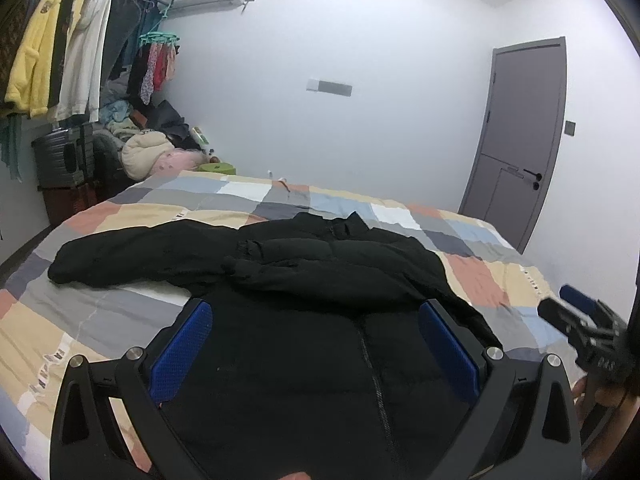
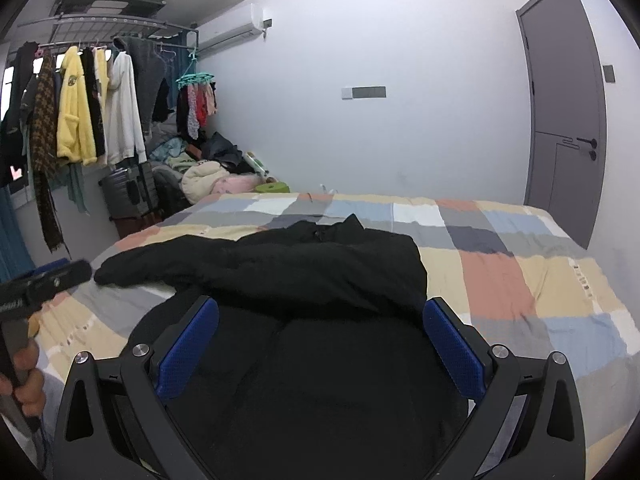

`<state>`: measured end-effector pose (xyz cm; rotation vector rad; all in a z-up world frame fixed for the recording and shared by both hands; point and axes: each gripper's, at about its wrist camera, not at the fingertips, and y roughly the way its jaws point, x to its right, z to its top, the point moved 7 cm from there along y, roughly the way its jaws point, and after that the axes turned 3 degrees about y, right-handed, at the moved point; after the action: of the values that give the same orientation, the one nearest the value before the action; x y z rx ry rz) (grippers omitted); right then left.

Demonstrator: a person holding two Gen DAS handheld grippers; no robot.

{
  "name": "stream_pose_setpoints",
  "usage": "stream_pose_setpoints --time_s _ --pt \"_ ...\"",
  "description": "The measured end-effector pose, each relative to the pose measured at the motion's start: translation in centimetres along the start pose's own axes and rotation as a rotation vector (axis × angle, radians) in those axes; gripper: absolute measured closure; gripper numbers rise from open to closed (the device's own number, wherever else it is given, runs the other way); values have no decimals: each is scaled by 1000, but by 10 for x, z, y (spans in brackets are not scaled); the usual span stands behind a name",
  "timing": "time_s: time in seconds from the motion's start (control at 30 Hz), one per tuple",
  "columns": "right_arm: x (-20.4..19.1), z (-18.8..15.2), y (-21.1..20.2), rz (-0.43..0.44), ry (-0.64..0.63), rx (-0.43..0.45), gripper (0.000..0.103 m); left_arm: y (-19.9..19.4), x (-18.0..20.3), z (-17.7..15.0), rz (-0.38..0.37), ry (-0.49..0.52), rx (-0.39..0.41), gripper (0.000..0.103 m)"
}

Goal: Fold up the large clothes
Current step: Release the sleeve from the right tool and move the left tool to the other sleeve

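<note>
Jaws wide apart, black jacket (image 1: 300,360) btwn/under both.

No text, brand or number can be read with confidence. Small dark printed marks run in rows along the checked bed cover (image 1: 480,276), near its right edge and near its left front corner, too small to make out. In the left wrist view, pale characters show on the body of the right gripper (image 1: 576,300); they are blurred and cannot be read.
</note>
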<state>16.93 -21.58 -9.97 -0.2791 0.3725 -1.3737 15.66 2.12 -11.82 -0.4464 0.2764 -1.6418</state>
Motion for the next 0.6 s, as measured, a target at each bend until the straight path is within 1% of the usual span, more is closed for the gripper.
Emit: stream_pose_setpoints --time_s 0.1,0.23,0.33,0.37,0.4,0.43,0.47,0.6 --pt "2 -9 -6 -2 0 8 0 1 4 -3 -52 -27 20 0" --pt "3 -16 -10 3 4 16 0 4 1 -3 -55 -41 21 0" --pt "6 -19 -12 -23 -3 30 0 7 -3 -4 -62 -48 12 0" --pt "7 -21 -14 -30 -1 31 0 9 -5 -3 -67 -56 -3 0" --pt "9 -23 -15 -34 5 31 0 10 -7 -1 -75 -65 -11 0" --pt "10 -24 -15 -35 13 30 0 7 -10 3 -98 -80 -5 0" --pt "11 -25 -15 -36 18 31 0 5 -12 6 -105 -85 3 0" --pt "14 -30 -15 -50 19 27 0 4 -34 23 -96 -85 12 0"
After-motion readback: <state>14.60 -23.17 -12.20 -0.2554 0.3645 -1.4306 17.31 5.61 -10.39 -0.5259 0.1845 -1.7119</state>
